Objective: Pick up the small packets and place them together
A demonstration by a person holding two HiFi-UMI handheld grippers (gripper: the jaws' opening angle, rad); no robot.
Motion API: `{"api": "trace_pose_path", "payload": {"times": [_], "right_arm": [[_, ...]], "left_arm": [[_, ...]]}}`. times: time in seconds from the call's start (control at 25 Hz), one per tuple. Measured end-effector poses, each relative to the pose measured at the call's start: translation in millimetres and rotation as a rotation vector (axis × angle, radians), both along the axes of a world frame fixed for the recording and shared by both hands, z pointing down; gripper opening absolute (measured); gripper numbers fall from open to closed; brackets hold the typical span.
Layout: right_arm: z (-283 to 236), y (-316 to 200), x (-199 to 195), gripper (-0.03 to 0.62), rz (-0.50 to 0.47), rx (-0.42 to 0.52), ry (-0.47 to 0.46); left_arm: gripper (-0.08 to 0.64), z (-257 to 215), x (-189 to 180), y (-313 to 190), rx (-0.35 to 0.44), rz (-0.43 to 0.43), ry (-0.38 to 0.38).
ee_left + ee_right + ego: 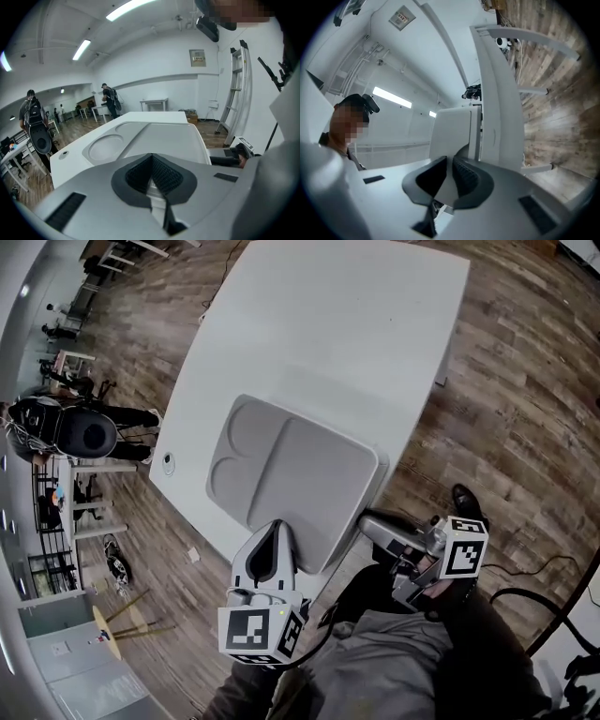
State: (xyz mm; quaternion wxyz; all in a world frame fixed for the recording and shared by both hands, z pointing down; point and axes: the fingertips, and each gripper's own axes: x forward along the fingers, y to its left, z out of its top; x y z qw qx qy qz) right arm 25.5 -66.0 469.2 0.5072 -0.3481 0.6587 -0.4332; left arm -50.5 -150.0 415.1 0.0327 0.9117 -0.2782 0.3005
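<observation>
No small packets show in any view. A grey compartment tray [314, 479] lies bare on the white table [328, 324], near its front edge. My left gripper [278, 527] rests its tips on the tray's near rim, and its jaws are shut with nothing between them. In the left gripper view the same gripper [151, 157] points along the tray [164, 136]. My right gripper [367, 521] hangs just off the table's front right edge, beside the tray's corner. Its pads [461, 171] stand a narrow slit apart around nothing, and the table's edge [501, 108] rises ahead of them.
A person with a backpack [70, 432] stands on the wooden floor far left, also seen in the left gripper view as a person [32, 117]. A ladder [234, 93] leans on the right wall. A black cable [544, 568] lies on the floor at right.
</observation>
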Motion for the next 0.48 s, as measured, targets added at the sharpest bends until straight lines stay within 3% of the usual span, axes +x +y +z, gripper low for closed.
{"api": "trace_pose_path", "payload": {"times": [0.48], "right_arm": [[0, 15, 2, 0.032, -0.033, 0.028, -0.026]], "left_arm": [[0.000, 0, -1, -4, -0.007, -0.027, -0.003]]}}
